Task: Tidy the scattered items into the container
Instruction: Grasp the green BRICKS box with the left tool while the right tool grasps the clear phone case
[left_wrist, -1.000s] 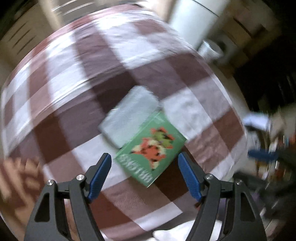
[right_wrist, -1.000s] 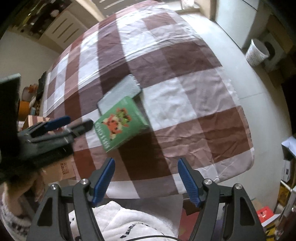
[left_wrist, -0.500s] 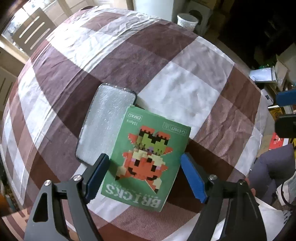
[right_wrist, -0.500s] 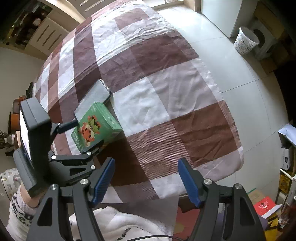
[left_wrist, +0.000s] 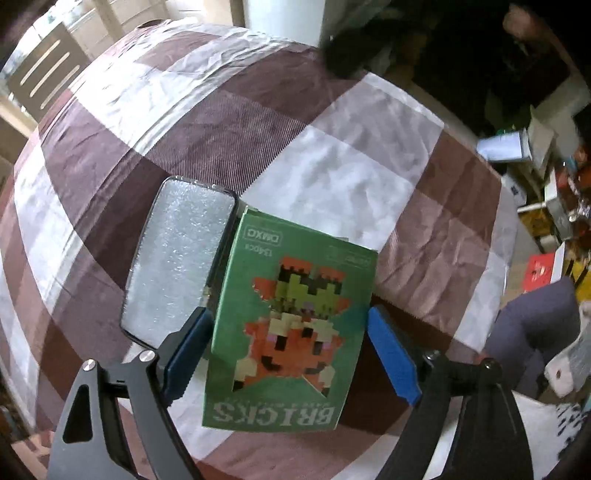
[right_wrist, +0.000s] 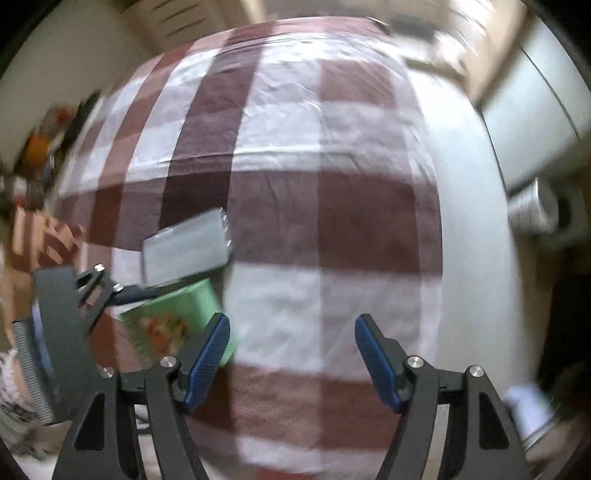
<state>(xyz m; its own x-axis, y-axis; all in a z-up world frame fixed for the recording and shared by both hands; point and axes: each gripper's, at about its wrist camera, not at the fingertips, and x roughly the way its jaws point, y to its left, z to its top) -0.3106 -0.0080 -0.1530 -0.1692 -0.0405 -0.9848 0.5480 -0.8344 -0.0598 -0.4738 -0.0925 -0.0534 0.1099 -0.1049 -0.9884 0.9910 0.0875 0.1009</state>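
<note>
The left tongs (left_wrist: 290, 350) are now hanging right over the green box (left_wrist: 291, 325), much closer than a moment ago, when the box was lying out in front of them. Their blue pads are spreading wider, one on each side of the box, not pressing it yet. The box is lying flat on the checked surface (left_wrist: 332, 177), just beside the silver tin (left_wrist: 181, 266), which is the container for the items. The right tongs (right_wrist: 291, 354) are sitting apart with nothing between them, and they are sliding sideways, so that picture is blurry. This looks like getting ready to pinch the box and lift it toward the tin.
</note>
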